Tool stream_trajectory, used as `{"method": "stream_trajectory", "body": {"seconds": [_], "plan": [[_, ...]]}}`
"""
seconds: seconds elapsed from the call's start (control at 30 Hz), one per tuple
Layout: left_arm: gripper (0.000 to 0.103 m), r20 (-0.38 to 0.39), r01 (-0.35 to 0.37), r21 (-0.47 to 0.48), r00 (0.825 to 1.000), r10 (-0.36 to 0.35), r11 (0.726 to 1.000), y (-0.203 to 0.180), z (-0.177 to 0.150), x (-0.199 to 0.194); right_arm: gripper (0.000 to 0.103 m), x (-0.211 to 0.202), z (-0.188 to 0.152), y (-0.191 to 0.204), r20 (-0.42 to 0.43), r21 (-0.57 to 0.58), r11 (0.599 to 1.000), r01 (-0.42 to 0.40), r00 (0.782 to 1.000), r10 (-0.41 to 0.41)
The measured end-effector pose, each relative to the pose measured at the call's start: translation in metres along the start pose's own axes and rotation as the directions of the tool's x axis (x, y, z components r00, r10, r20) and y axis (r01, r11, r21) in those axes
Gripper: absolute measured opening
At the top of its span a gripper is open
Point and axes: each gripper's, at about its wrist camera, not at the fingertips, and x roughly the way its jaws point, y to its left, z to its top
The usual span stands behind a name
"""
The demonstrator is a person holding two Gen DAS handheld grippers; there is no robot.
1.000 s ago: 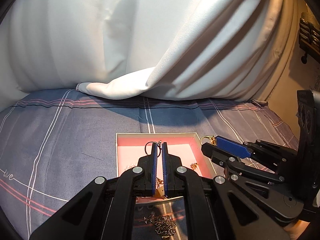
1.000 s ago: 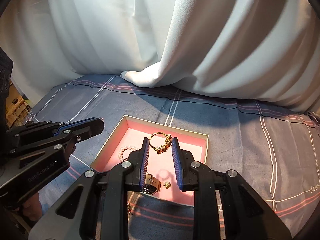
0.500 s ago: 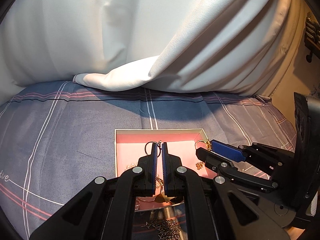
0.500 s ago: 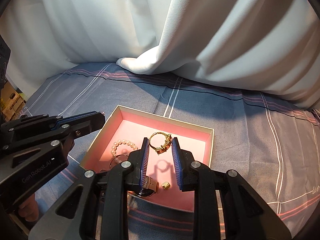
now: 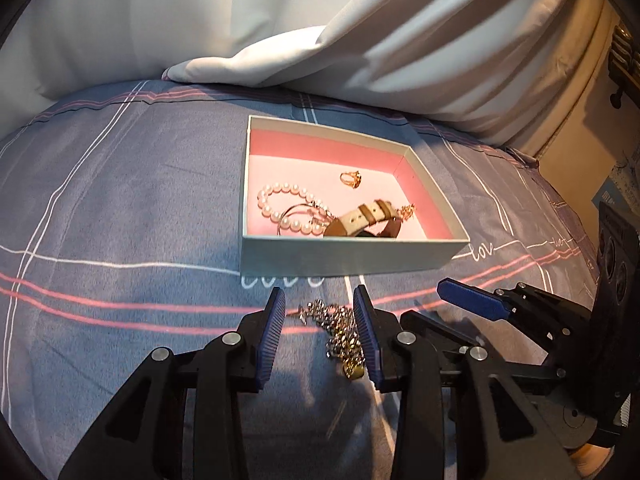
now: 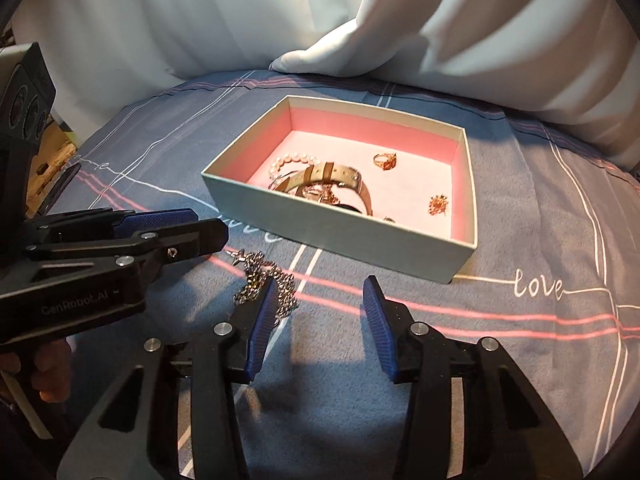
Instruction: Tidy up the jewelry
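A pale box with a pink lining (image 5: pixel 352 255) (image 6: pixel 328 226) sits on the blue bedspread. It holds a pearl bracelet (image 5: pixel 280 196), a tan watch strap (image 5: pixel 362 220) (image 6: pixel 340 178), a gold ring (image 5: pixel 351 178) (image 6: pixel 385 160) and a small gold earring (image 6: pixel 439 204). A silver and gold chain (image 5: pixel 340 330) (image 6: pixel 260 276) lies heaped on the bedspread in front of the box. My left gripper (image 5: pixel 319 308) is open, its fingers on either side of the chain. My right gripper (image 6: pixel 320 296) is open and empty just right of the chain.
White bedding (image 5: pixel 280 20) is piled behind the box. The bedspread (image 6: pixel 540 320) spreads flat to the left and right. A wall and a dark fixture (image 5: pixel 624 60) show at the far right in the left wrist view.
Both grippers have pulled back from over the box and opened. The left let go of the hoop and the right of the gold bracelet. The left now straddles the chain.
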Motion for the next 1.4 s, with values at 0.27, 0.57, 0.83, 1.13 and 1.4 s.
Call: {"method": "stream_trajectory", "body": {"seconds": [0.27,0.57,0.83,1.13,1.4], "plan": [[0.035,-0.033,-0.040,0.013,0.999,0.040,0.999,0.011,-0.024,0.009,0.043,0.026,-0.007,0.008,-0.035,0.030,0.998,-0.059,0.998,0.060],[0.035,-0.022,-0.042,0.006,0.999,0.042,0.999,0.022,-0.022,0.007,0.043,0.032,-0.001,0.017,-0.042,0.004,0.997,-0.081,0.996,0.081],[0.035,-0.025,-0.045,0.019,0.999,0.045,0.999,0.021,-0.022,0.008,0.017,0.040,0.001,0.036,-0.080,-0.100,0.992,-0.079,0.994,0.071],[0.034,-0.020,-0.036,0.031,0.999,0.037,0.999,0.018,-0.018,0.004,0.011,0.010,0.001,0.031,-0.009,-0.065,0.994,-0.092,0.996,0.092],[0.034,-0.014,-0.026,0.051,1.000,0.026,0.998,0.008,-0.018,0.000,0.010,-0.024,0.008,0.014,0.060,-0.029,0.997,-0.070,0.996,0.071]]}}
